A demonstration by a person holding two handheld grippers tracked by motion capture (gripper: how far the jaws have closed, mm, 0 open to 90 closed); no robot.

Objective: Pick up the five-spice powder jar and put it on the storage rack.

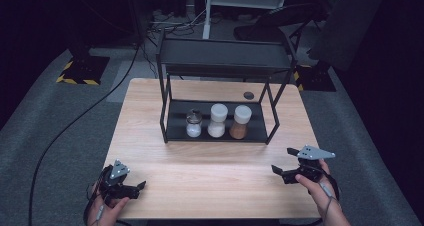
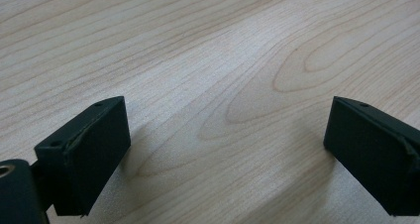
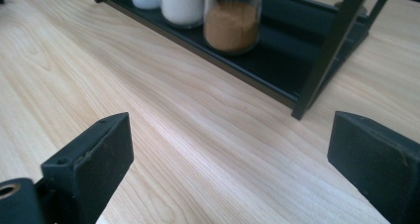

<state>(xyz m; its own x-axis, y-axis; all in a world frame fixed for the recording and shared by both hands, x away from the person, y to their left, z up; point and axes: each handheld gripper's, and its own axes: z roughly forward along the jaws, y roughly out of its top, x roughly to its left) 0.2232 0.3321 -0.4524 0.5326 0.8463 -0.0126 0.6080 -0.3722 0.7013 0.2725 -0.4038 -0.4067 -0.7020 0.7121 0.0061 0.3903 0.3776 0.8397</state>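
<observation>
Right gripper (image 1: 283, 162) hovers jaws apart near the rack (image 1: 215, 131); left gripper (image 1: 136, 188) rests, jaws apart, over the table (image 1: 210, 166)

Black grippers (image 1: 134, 188) — grey triangular plates (image 1: 119, 169)

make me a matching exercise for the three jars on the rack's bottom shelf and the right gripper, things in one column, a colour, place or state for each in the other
Things:
1. jar with the metal cap
2. middle jar
3. right-hand jar
4. right gripper

Descriptions:
A. holds brown powder under a white lid
B. jaws wide apart, nothing between them, above the table's near right part
C. leftmost on the shelf, white contents at the bottom
D. white lid, white contents, stands between the other two

Pairs: 1-C, 2-D, 3-A, 4-B
</observation>
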